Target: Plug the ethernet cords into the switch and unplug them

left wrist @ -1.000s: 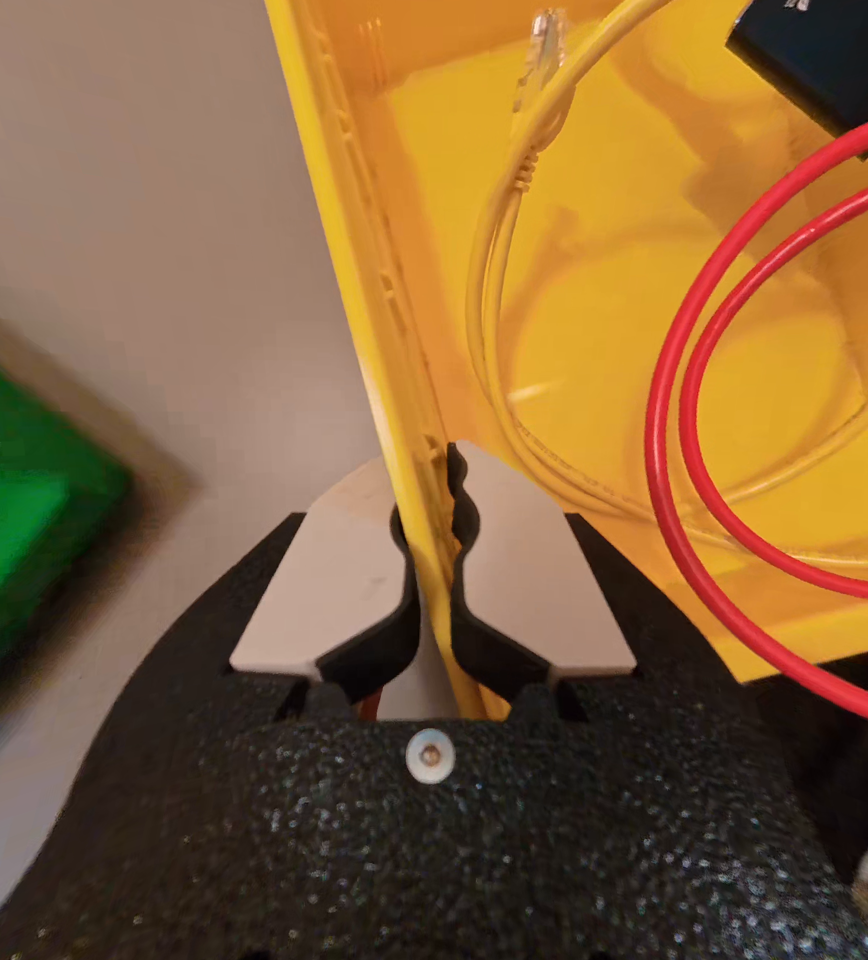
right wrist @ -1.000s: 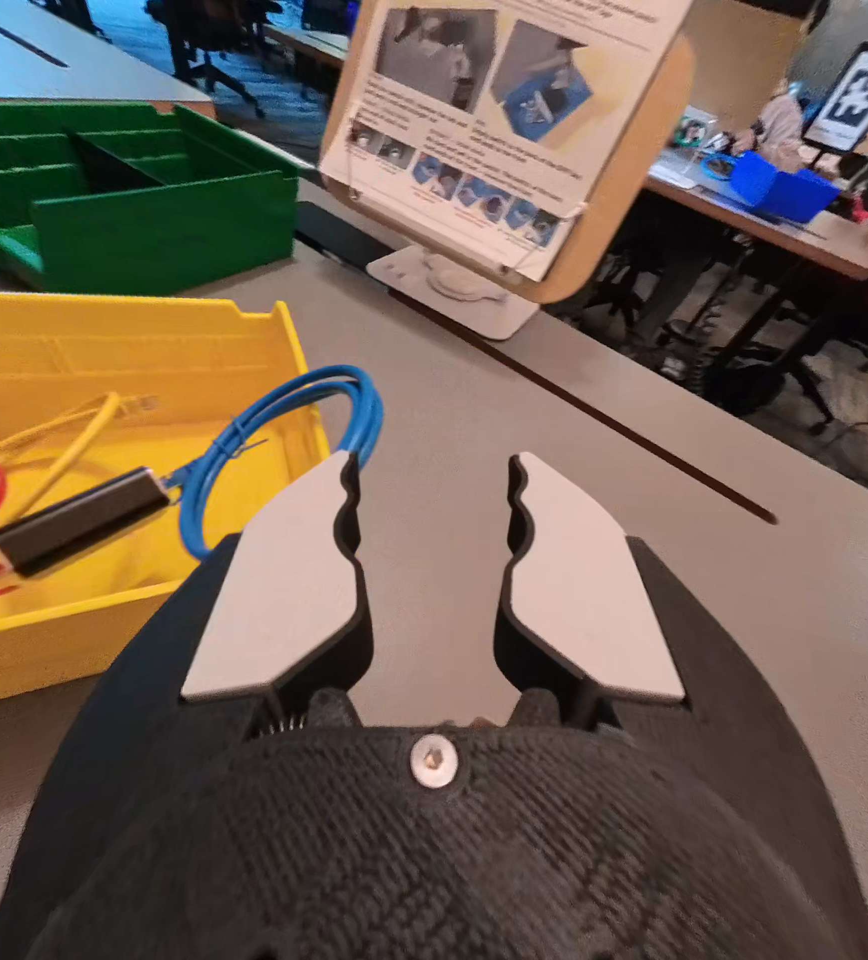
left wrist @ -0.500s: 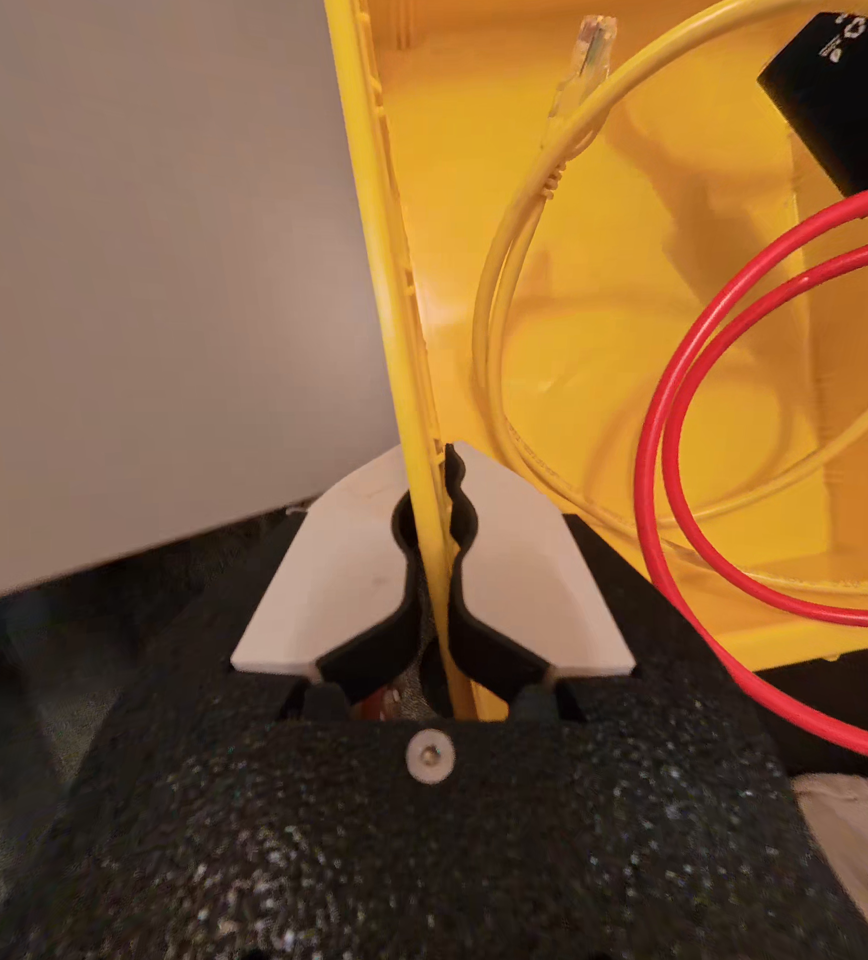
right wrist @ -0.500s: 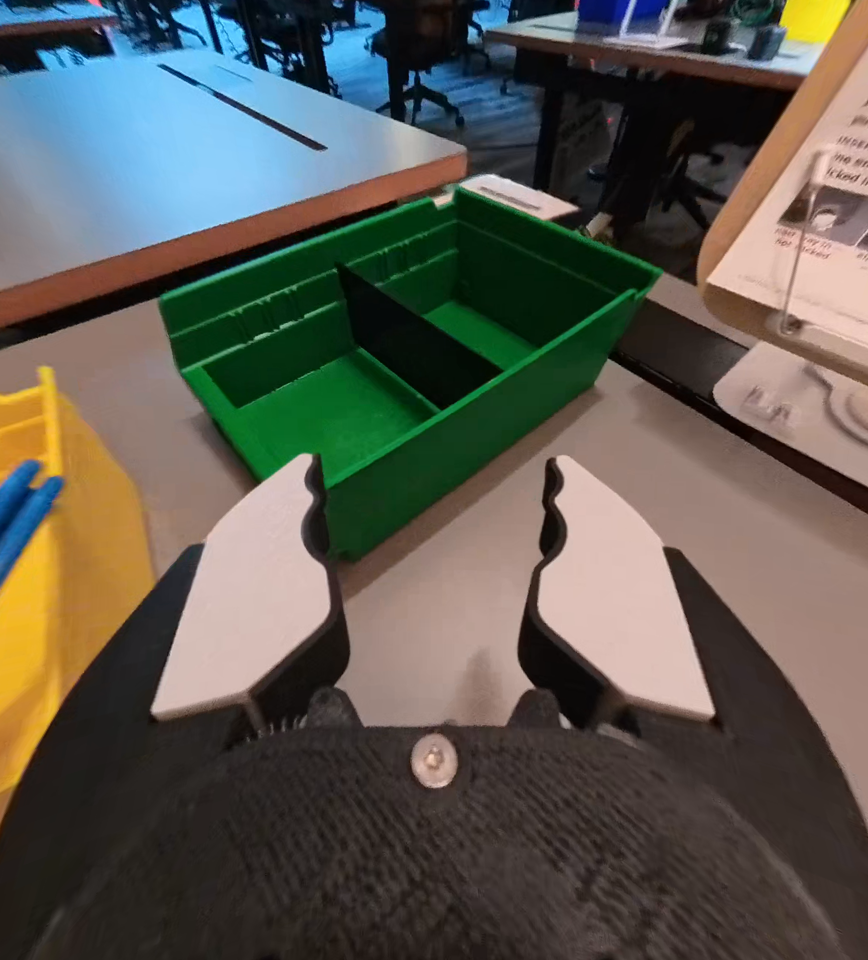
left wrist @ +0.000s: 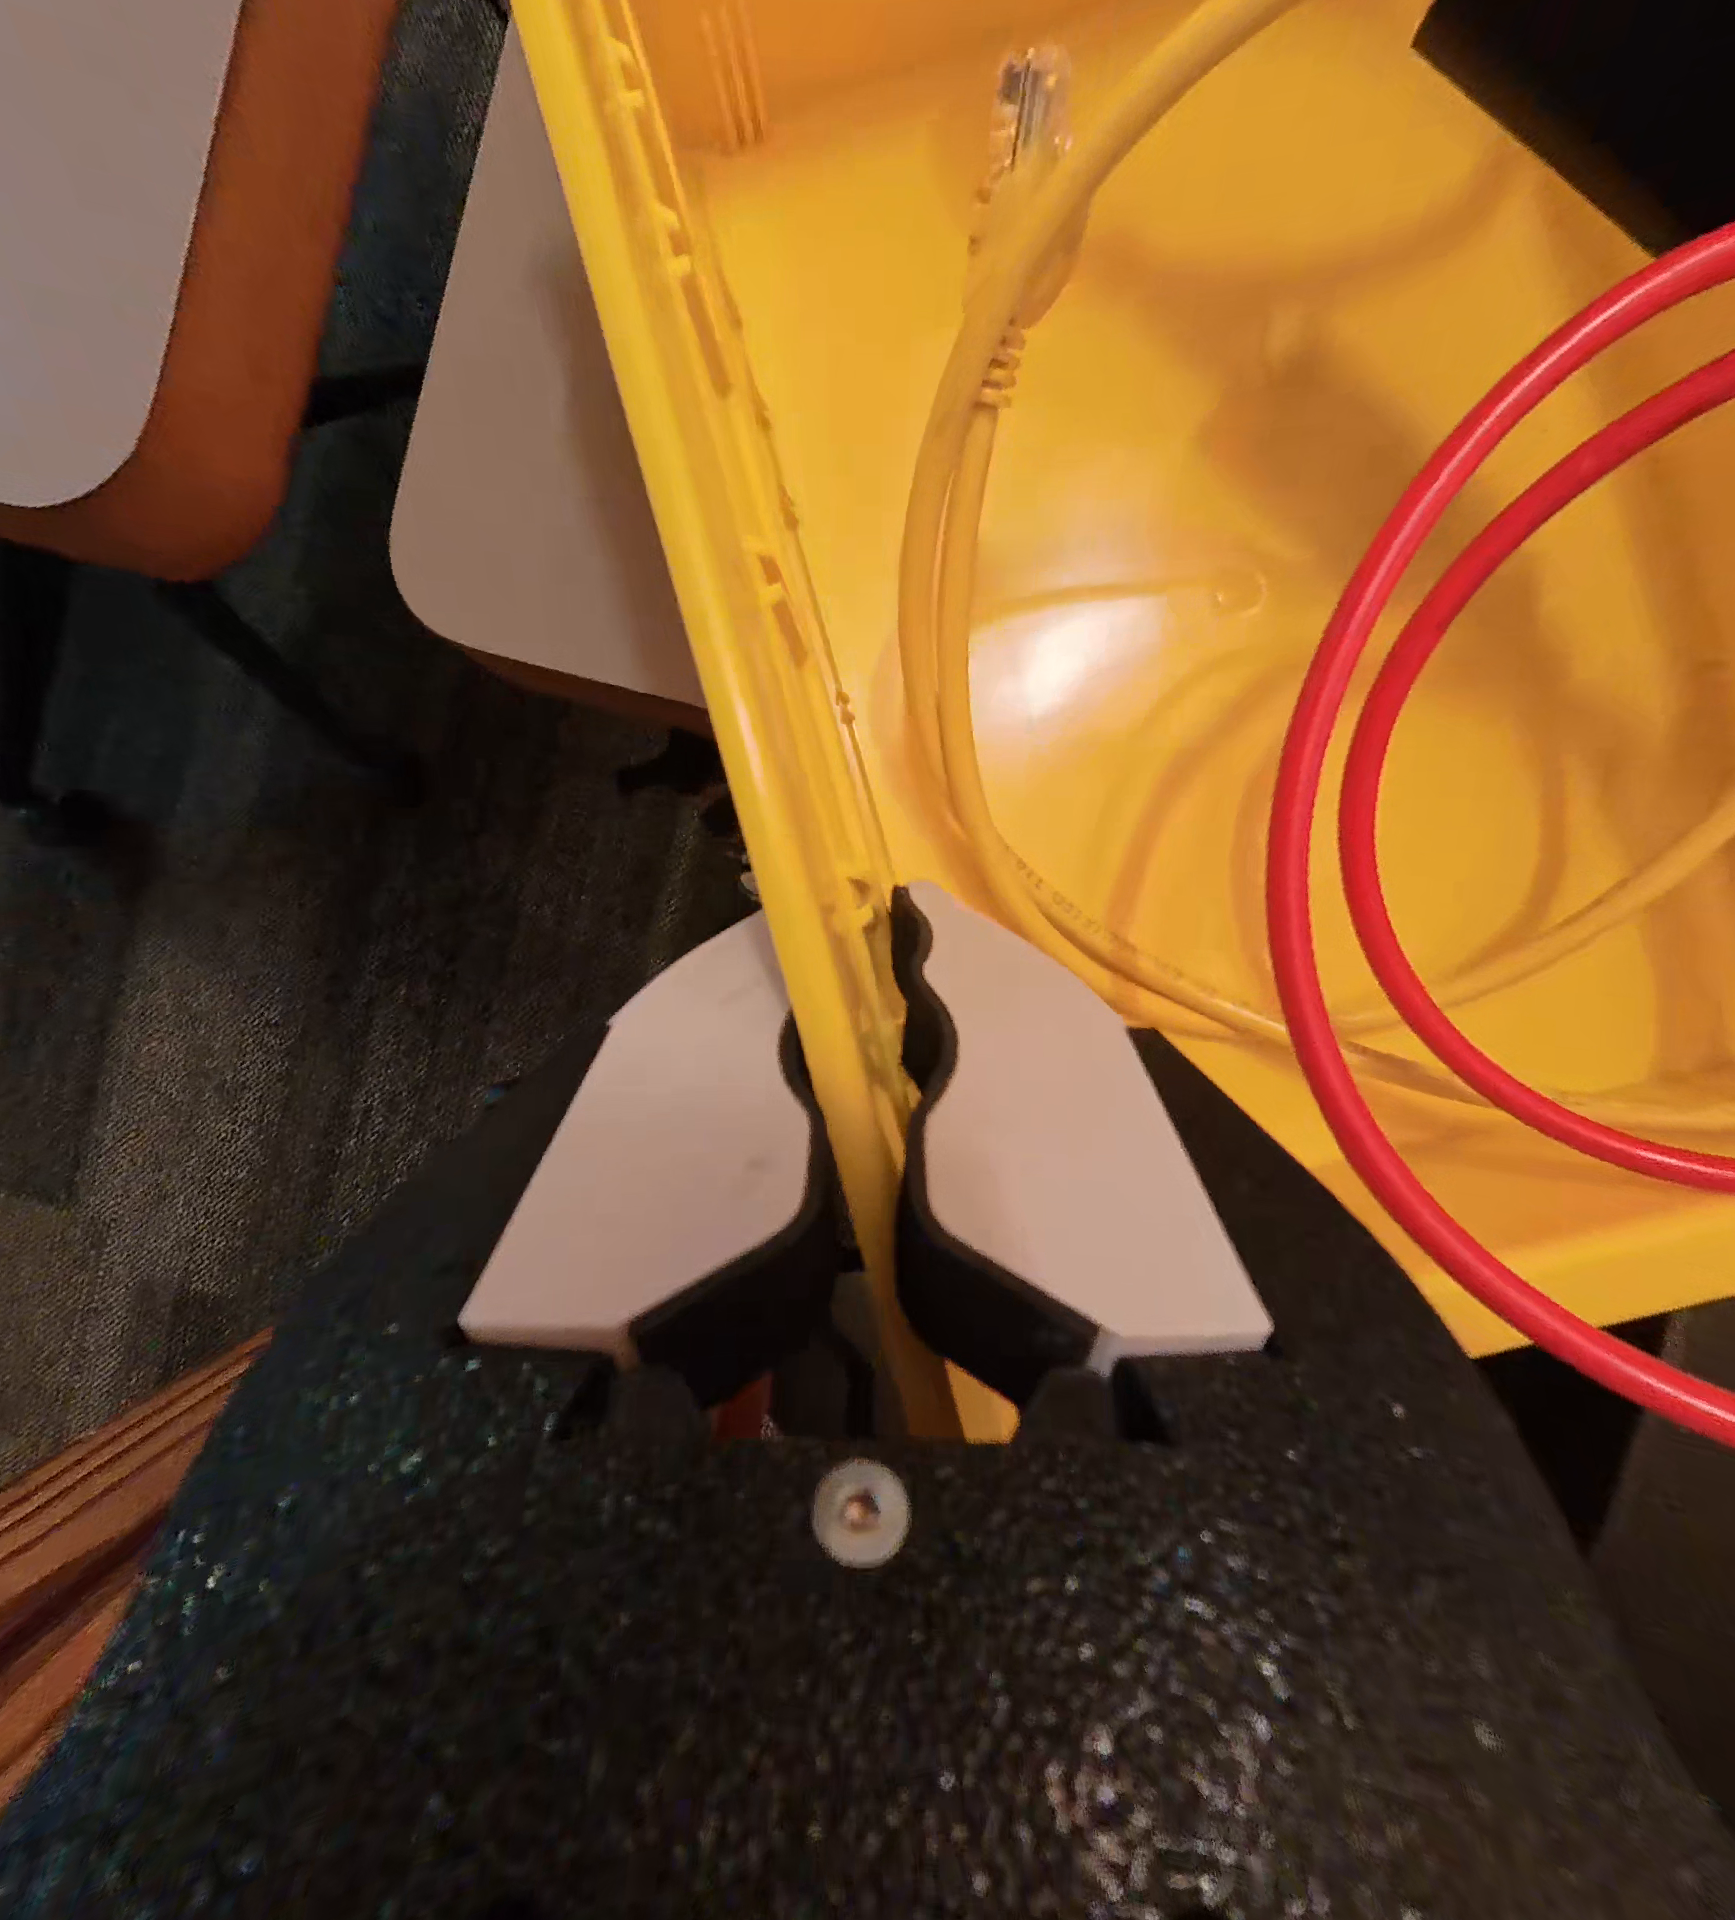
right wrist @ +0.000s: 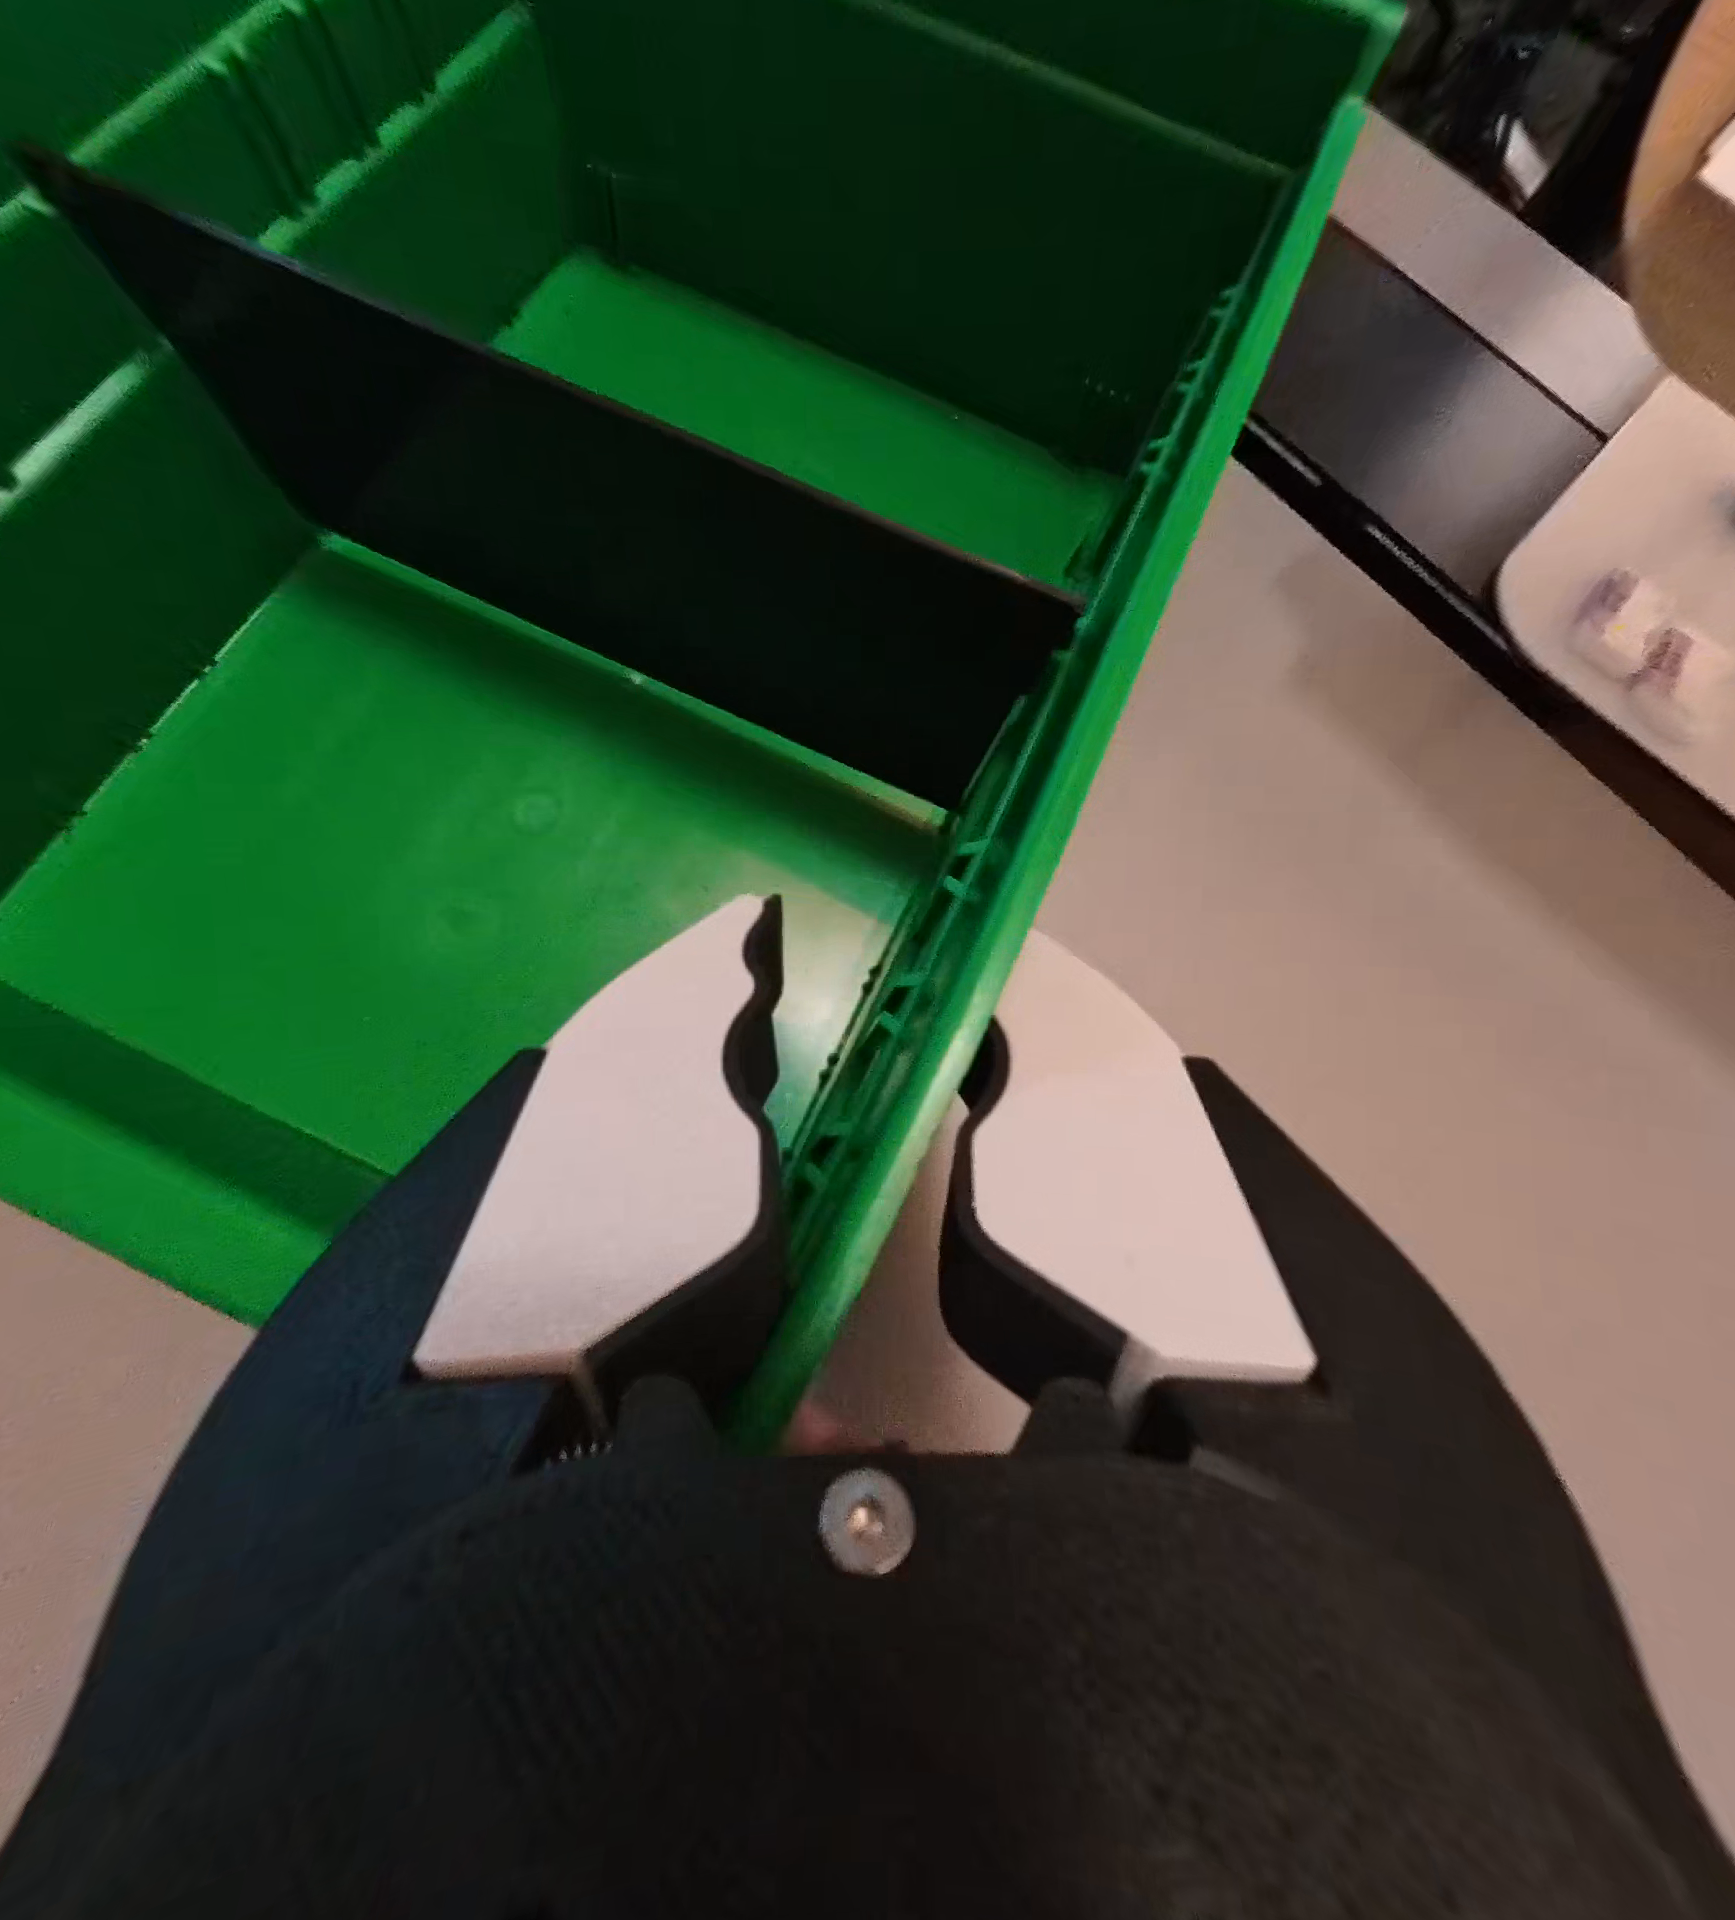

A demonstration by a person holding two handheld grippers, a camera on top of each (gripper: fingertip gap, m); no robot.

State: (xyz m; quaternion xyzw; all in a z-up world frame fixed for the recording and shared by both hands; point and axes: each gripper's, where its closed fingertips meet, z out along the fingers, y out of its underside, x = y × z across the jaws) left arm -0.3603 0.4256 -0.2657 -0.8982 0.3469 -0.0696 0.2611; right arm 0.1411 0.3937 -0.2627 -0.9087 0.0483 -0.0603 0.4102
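My left gripper (left wrist: 835,914) is shut on the side wall of the yellow bin (left wrist: 697,416), which hangs over the floor. Inside the bin lie a yellow ethernet cord (left wrist: 946,520) with its clear plug (left wrist: 1024,94) free, loops of a red cord (left wrist: 1299,779), and the black switch (left wrist: 1621,83) at the top right corner. My right gripper (right wrist: 899,925) straddles the right wall of a green bin (right wrist: 1154,582) on the table. A gap shows between its left fingertip (right wrist: 759,935) and the wall, so it counts as open.
The green bin has a black divider (right wrist: 551,499) and no contents in view. It stands on a beige table (right wrist: 1362,1039), with a white stand base (right wrist: 1673,623) to the right. Below the yellow bin are grey carpet (left wrist: 167,987) and table corners (left wrist: 530,468). Left tips to right tips: about 50 cm.
My left gripper carried the yellow bin past the table edge, over the floor. My right gripper swung to the green bin, widened, then narrowed around its wall.
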